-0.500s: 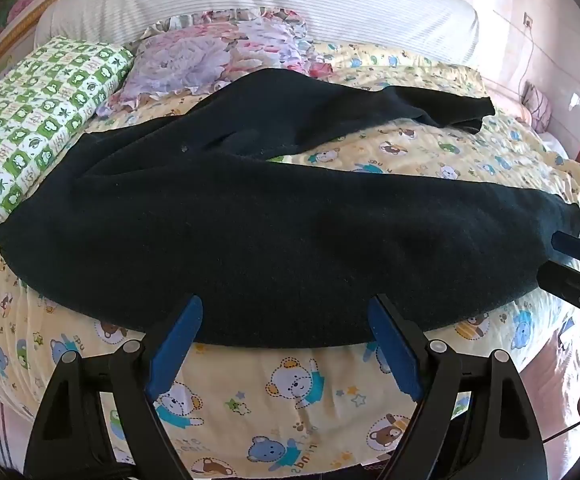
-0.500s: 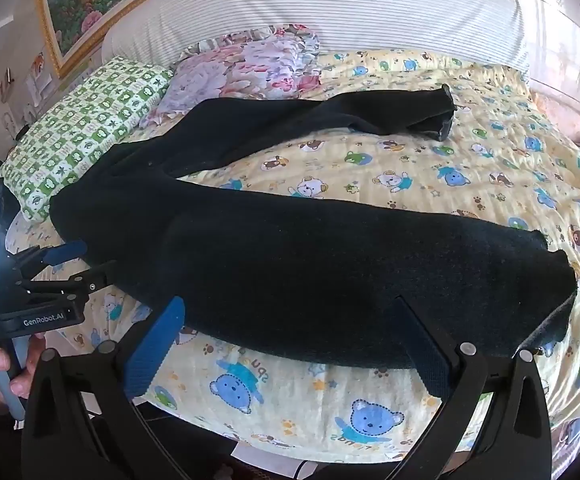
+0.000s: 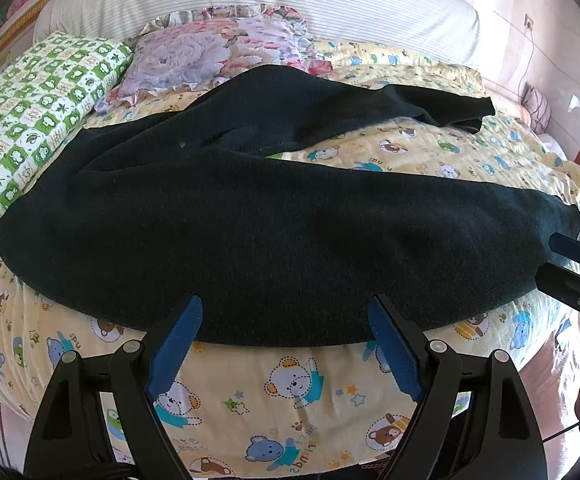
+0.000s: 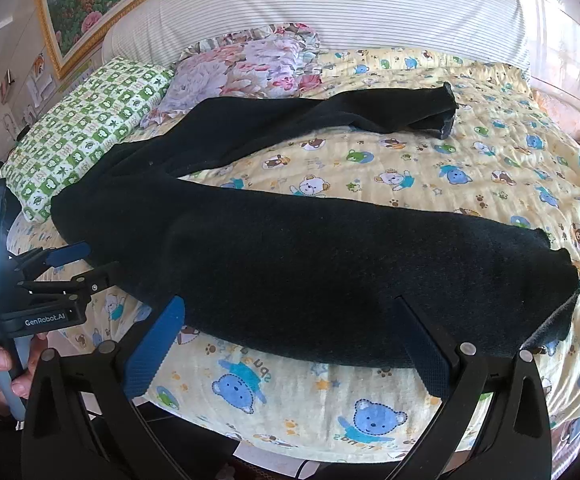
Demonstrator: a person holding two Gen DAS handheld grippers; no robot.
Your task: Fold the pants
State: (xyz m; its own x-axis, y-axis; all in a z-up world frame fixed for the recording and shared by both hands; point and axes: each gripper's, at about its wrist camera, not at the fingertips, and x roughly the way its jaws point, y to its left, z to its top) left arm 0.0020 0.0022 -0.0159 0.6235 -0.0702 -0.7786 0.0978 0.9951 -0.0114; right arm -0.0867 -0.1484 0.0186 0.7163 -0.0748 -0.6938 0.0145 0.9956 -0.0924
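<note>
Dark pants [image 3: 274,232] lie spread on the bed, waist at the left, legs splayed apart in a V to the right; they also show in the right wrist view [image 4: 309,268]. My left gripper [image 3: 286,316] is open and empty at the near edge of the lower leg, near the waist side. My right gripper [image 4: 290,316] is open and empty at the near edge of the same leg, close to its cuff [image 4: 561,292]. The left gripper shows in the right wrist view [image 4: 82,260]; the right gripper shows in the left wrist view [image 3: 557,256].
The bed has a yellow bear-print sheet [image 3: 290,392]. A green checked pillow [image 3: 30,120] and a floral pillow [image 3: 210,52] lie at the head, by the striped headboard [image 4: 329,8]. The bed's near edge drops off just below both grippers.
Both grippers have edged slightly closer to the pants' near edge. The pants have not moved.
</note>
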